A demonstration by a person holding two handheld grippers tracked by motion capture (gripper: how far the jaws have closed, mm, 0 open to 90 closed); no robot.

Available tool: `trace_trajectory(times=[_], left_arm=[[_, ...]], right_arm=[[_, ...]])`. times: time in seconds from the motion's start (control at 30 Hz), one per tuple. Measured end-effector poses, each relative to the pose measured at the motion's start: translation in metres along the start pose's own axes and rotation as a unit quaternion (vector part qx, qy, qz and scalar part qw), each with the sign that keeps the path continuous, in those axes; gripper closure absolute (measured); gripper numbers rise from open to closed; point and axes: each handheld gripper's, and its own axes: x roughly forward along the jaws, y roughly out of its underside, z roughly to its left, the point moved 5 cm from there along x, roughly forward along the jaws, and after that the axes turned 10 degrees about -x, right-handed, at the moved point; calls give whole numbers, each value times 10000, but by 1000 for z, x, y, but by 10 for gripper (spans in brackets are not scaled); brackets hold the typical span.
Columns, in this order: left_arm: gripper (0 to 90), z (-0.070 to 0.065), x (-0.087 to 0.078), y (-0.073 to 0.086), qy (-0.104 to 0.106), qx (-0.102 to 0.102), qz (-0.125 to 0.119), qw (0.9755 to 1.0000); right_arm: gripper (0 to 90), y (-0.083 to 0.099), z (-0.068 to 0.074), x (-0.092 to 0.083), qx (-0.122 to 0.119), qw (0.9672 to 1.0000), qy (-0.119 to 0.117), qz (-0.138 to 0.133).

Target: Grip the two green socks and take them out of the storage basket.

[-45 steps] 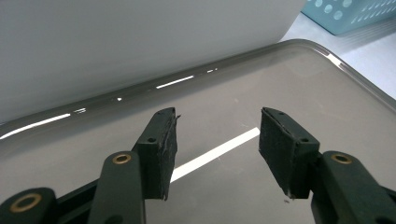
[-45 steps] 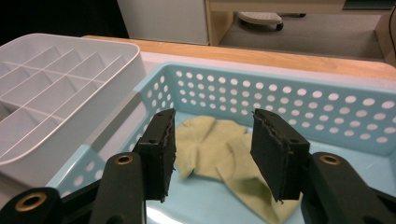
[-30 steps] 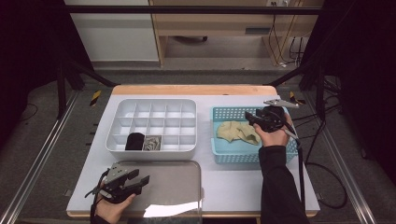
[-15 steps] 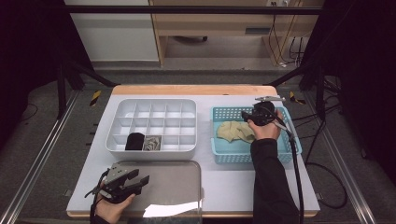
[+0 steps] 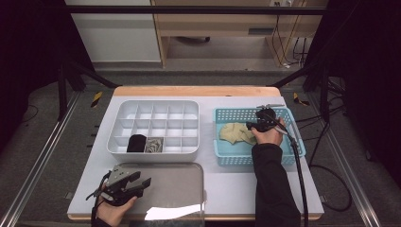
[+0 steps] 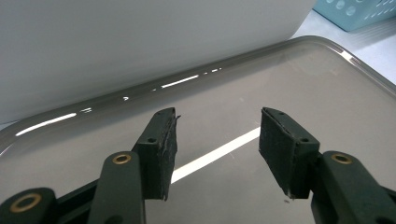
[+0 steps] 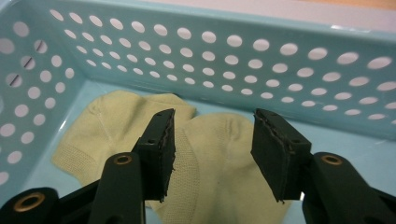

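as right gripper gapes, seemingly over socks

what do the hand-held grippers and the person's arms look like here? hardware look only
Both are black. The left hand-held gripper carries a grey three-cornered plate on top; the right hand-held gripper trails a black cable back past the table edge. Up close, each has two flat black pads with worn, rough edges on arms with brass-coloured rivets. The right arm wears a black sleeve.

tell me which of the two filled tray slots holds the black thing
The left one of the two, in the near row: it holds the black bundle; the slot to its right holds a grey patterned one.
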Motion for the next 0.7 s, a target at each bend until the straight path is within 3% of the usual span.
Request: trace_trajectory(times=[0.13, 0.27, 0.53, 0.63, 0.7], left_arm=[[455, 1, 0, 0, -4, 6, 3, 10000], [455, 1, 1, 0, -16, 17, 18, 10000], [455, 1, 1, 1, -19, 11, 29, 10000], [456, 1, 1, 1, -22, 14, 33, 10000], [457, 1, 1, 1, -22, 15, 27, 10000]], right_arm=[[488, 9, -1, 7, 103, 9999, -40, 87], [477, 12, -2, 11, 38, 9998, 30, 191], [457, 19, 1, 23, 159, 9983, -123, 542], [514, 20, 1, 25, 159, 9979, -168, 608], [602, 21, 2, 26, 140, 9976, -216, 636]])
